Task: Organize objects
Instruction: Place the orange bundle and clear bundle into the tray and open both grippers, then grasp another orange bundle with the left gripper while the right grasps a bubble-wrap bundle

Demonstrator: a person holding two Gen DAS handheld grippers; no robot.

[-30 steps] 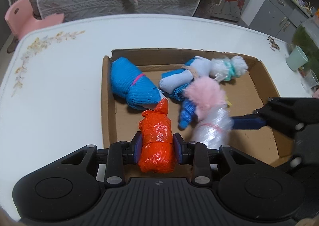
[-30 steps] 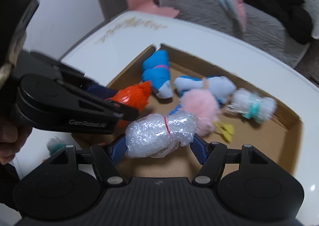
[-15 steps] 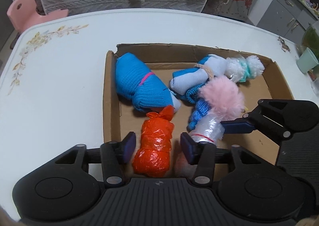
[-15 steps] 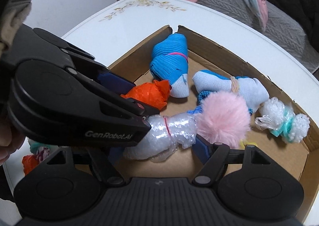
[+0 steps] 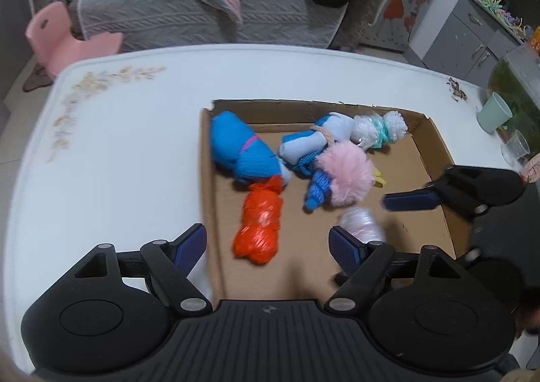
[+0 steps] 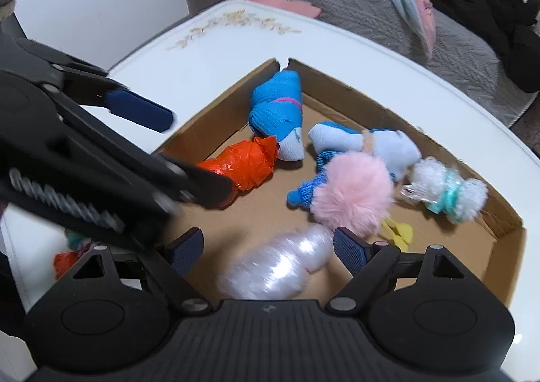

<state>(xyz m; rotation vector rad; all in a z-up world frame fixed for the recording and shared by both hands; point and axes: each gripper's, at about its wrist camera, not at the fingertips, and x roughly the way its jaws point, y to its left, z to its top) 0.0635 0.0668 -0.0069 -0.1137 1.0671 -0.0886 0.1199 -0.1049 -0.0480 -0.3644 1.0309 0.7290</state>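
Orange crinkled bag bundle and clear bundle in box; both grippers' jaws opening, untouched.

The right gripper is pointing down into the cardboard box, its jaws opening. The clear plastic bundle is lying blurred between them at lower centre, neither pad pressing it. The left gripper is reaching in from the left of the frame, partly covering the orange bundle. The pink pompom is sitting at centre right.
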